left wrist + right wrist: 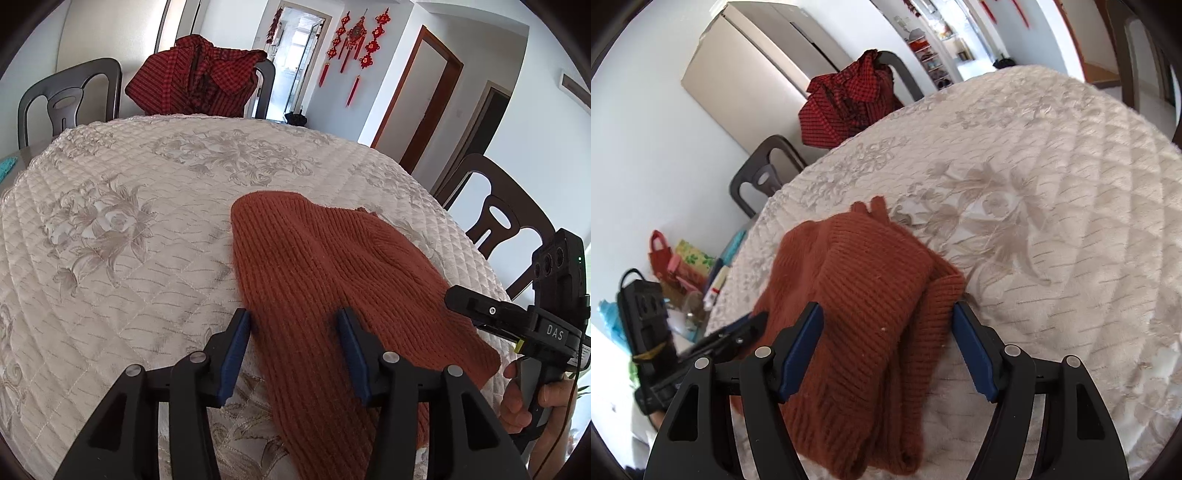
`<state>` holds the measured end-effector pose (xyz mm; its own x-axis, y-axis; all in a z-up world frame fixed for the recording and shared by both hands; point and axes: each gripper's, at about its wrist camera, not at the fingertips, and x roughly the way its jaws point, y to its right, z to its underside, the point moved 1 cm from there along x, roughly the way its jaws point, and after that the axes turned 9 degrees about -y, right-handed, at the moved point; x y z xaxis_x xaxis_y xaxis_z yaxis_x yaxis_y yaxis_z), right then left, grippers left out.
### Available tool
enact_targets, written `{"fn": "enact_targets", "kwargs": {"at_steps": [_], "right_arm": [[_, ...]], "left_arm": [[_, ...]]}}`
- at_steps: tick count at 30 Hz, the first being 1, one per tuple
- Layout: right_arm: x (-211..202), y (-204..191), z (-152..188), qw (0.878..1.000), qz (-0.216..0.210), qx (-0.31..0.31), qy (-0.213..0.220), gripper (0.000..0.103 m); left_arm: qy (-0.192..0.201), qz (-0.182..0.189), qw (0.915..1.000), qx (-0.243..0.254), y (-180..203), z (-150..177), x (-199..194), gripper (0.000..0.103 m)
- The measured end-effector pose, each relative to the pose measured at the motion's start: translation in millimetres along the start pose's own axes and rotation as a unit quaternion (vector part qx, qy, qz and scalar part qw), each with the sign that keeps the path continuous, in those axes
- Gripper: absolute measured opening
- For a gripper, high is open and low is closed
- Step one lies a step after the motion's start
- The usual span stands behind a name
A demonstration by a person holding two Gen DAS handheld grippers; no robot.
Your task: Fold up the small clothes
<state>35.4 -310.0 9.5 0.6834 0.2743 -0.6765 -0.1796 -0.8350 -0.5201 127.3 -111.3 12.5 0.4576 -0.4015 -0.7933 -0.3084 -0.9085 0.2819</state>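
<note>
Chair w/ red plaid garment [195, 79]: seen draped over a chair back at the far edge of the worktop; also seen in right wrist view [849, 99].
Worktop [129, 192]: covered w/ a cream quilted floral cloth.
Left claw [293, 325]: held wide apart, nothing gripped; blue pads lowered over the knit's left part, near the worktop's near edge. Contact w/ the fabric can't be told.
Knit garment [332, 273]: rust-orange ribbed knit, laid on the near-right part of the worktop; in right wrist view [864, 295] it is seen bunched in overlapping layers, w/ a ribbed cuff hanging toward the near edge.
Right claw [888, 314]: held wide apart, pads set either side of the bunched knit, not closed on it; also seen in left wrist view [476, 308] at the knit's right edge.
Hand [524, 398]: seen wrapped round the right claw's grip.
</note>
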Motion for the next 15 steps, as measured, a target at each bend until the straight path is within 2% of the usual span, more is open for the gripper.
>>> {"fn": "enact_targets", "kwargs": {"at_steps": [4,8,15], "right_arm": [[3,-3,11,0.999,-0.048,0.002,-0.025,0.068],[1,0,13,0.998,-0.047,0.005,-0.028,0.047],[5,2,9,0.999,-0.04,0.006,-0.028,0.035]], "left_arm": [[-0.006,0.018,0.9998,-0.007,-2,8,-6,0.052],[-0.011,0.018,0.9997,-0.012,-2,5,-1,0.056],[-0.016,0.006,0.9998,-0.008,6,4,9,0.06]]}}
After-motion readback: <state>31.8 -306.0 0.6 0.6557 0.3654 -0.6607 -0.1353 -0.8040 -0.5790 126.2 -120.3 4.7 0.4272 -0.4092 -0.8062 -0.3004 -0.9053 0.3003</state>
